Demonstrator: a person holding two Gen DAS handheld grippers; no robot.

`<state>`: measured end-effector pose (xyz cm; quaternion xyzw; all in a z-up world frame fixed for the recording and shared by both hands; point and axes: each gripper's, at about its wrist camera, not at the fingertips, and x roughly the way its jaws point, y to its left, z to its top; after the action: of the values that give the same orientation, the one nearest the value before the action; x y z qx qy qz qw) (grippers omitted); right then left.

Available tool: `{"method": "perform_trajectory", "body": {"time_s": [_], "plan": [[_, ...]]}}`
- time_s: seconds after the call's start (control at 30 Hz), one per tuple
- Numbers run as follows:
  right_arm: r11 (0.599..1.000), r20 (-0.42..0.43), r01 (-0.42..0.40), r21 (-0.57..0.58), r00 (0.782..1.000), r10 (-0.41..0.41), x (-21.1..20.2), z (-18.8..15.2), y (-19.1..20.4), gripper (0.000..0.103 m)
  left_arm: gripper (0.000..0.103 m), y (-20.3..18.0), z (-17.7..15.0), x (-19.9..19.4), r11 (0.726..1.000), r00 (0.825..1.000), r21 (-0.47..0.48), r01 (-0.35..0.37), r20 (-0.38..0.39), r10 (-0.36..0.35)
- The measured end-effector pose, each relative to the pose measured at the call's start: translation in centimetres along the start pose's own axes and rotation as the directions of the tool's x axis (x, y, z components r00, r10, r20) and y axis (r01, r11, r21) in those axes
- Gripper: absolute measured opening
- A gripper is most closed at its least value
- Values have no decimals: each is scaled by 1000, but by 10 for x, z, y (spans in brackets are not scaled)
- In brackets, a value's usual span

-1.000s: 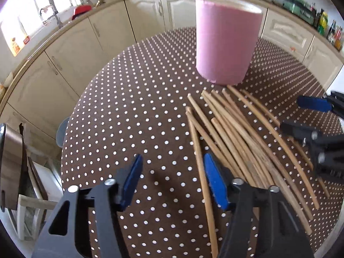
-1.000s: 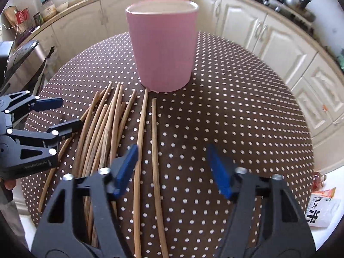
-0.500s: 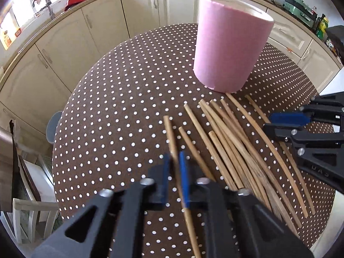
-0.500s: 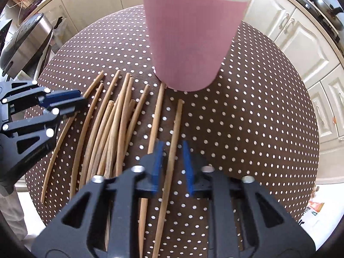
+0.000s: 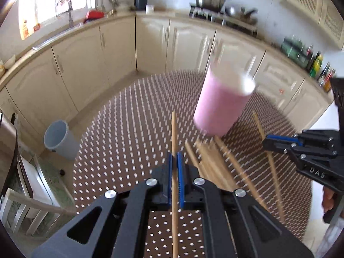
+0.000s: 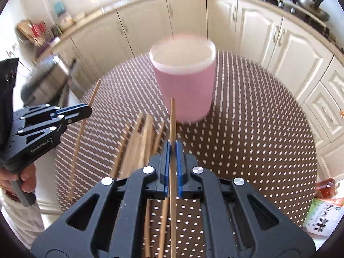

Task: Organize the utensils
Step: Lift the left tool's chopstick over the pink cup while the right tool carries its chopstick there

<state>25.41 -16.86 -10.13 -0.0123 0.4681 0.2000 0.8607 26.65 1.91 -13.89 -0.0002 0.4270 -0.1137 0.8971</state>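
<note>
Your left gripper (image 5: 174,161) is clenched on one wooden stick (image 5: 173,133); your right gripper (image 6: 173,148) grasps another stick (image 6: 172,118). Below them, loose sticks (image 6: 142,142) lie on the dotted tabletop (image 6: 258,133). Beyond them, near the tabletop's far edge, stands the pink cup (image 6: 185,90).

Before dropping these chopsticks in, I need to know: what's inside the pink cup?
The pink cup stands upright on the dotted table. Only its pale rim shows; blur and the viewing angle hide its interior, so I can't tell.
</note>
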Motion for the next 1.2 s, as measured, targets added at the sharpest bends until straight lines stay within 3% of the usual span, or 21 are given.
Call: {"method": "perform_trajectory", "body": {"time_s": [0.17, 0.4, 0.57, 0.73, 0.87, 0.93, 1.07, 1.2], "plan": [[1000, 139, -28, -14, 990, 30, -47, 4, 3, 6, 5, -10, 19, -59, 999, 988, 12, 34, 149, -36], [999, 279, -45, -17, 959, 48, -101, 16, -2, 6, 5, -38, 46, -115, 996, 943, 37, 83, 319, -91], [1000, 398, -20, -9, 917, 22, -131, 37, 4, 6, 5, -61, 79, -132, 995, 889, 35, 98, 446, -103], [1000, 532, 6, 16, 847, -14, -155, 63, 10, 6, 5, -79, 111, -130, 996, 810, -7, 94, 582, -72], [999, 605, 24, 44, 795, -46, -161, 79, 9, 6, 5, -87, 132, -117, 994, 776, -46, 97, 629, -46], [996, 634, 56, 63, 769, -84, -161, 83, 6, 6, 5, -87, 137, -108, 993, 769, -67, 97, 638, -32], [991, 669, 80, 104, 732, -129, -153, 91, -3, 6, 5, -91, 139, -85, 996, 774, -64, 59, 633, -5], [989, 671, 81, 121, 728, -142, -139, 90, -7, 6, 5, -89, 137, -59, 997, 813, -53, 53, 583, -12]]}}
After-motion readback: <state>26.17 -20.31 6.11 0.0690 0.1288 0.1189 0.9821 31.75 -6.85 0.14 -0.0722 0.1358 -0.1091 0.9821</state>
